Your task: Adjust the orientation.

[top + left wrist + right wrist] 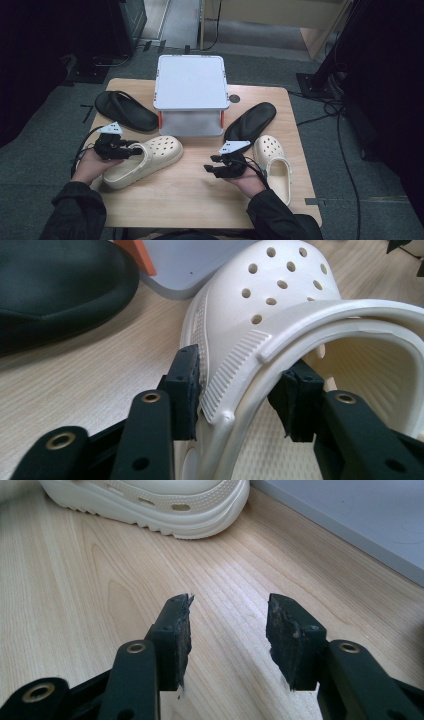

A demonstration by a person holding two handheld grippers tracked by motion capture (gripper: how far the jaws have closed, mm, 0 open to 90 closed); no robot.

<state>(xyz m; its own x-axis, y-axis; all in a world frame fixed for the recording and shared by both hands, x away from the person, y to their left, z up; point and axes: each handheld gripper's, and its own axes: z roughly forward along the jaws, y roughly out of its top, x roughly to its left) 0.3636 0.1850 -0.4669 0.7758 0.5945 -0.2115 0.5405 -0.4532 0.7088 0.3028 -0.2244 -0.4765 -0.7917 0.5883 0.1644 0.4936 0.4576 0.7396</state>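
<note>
High view, layout: grey storage box (190, 95) sits at the back middle of the table (200, 200); one cream clog (145, 160) lies in front of the box to its left, a second cream clog (275, 165) in front to its right; a black slipper (125, 110) lies on each side of the box.
Left gripper (135, 148): at the heel end of the left clog. Left gripper view shows one pad (187, 385) outside the heel rim and the other inside the opening, jaws clamped on the side wall of the clog (260, 330).
Right gripper (209, 169): in front of the box, between the two clogs, jaws spread with nothing between them; bare wood lies under the pads (177, 640).
Step in hand: grasp of the left clog, apparently just made; shoe rests on the table.
Next move: probably a lift; the rim is soft, so the grip needs to hold firm and the shoe to stay level.
</note>
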